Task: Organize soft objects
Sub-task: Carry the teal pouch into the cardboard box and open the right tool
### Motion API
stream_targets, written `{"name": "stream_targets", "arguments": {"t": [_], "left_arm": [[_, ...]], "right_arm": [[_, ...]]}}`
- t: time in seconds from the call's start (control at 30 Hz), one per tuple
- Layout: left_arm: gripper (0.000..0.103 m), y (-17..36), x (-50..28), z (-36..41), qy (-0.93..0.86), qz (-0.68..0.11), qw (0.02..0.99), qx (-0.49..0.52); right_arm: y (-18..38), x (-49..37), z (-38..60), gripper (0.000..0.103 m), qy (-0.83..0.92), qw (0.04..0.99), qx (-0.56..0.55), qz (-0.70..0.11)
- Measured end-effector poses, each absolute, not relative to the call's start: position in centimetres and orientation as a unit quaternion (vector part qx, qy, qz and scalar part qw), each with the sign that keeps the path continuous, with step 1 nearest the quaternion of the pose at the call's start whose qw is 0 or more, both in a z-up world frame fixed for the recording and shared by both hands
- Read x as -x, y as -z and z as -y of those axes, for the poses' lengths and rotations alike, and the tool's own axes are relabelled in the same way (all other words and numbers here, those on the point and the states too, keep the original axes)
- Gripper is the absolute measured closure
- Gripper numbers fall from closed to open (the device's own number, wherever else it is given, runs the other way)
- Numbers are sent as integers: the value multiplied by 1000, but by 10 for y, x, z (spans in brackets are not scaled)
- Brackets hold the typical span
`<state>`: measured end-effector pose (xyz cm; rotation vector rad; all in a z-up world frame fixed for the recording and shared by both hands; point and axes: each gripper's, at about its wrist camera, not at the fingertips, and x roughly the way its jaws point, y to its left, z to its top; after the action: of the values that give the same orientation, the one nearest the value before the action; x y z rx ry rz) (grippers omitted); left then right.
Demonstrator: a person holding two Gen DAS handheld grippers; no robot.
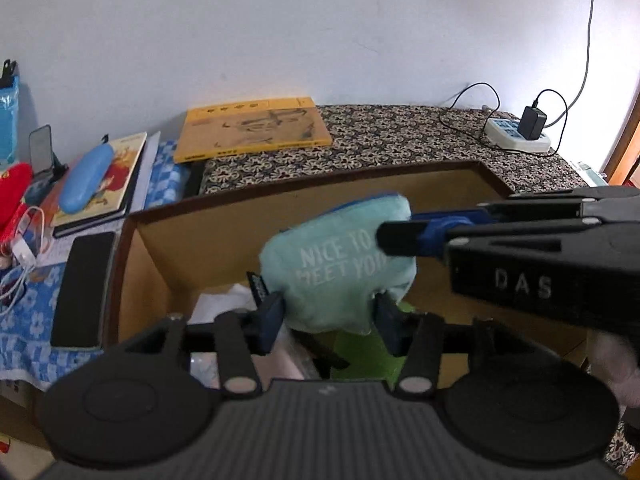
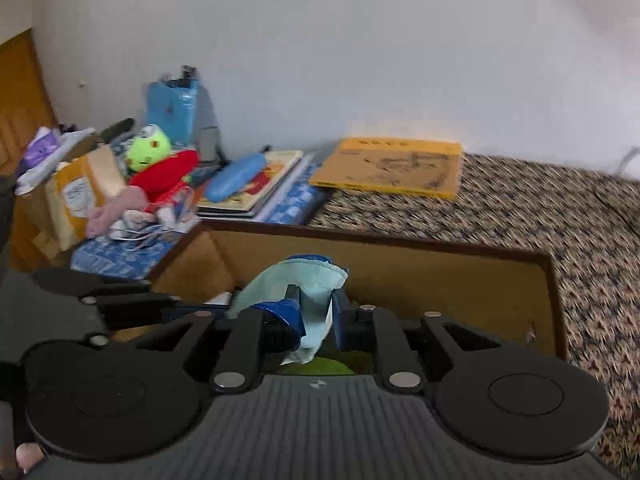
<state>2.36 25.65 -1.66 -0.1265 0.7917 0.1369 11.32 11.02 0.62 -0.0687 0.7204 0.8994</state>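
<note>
Mint plush pouch (image 1: 340,264) pinched between left gripper (image 1: 330,312) and right gripper (image 2: 316,316), suspended above open cardboard box (image 1: 224,240), seemingly for dropping inside.

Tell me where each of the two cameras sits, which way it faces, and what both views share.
Left wrist: on the left gripper, looking forward over the cardboard box toward the wall; its own jaws grip the mint plush pouch, and the right gripper reaches in from the right.
Right wrist: on the right gripper, facing the same wall; its own jaws pinch the pouch's edge, the left gripper showing at left.
Shared: pouch, box, yellow book, blue case.
</note>
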Motion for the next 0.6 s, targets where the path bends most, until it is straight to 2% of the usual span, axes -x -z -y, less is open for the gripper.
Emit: {"name": "stream_targets", "arguments": {"t": [0.37, 0.6], "left_arm": [[42, 3, -11, -251, -87, -380, 919, 61], [40, -18, -8, -229, -103, -377, 919, 52]], "right_arm": [[-12, -108, -77, 99, -384, 856, -14, -347], [-24, -90, -55, 98, -373, 865, 10, -335]]}}
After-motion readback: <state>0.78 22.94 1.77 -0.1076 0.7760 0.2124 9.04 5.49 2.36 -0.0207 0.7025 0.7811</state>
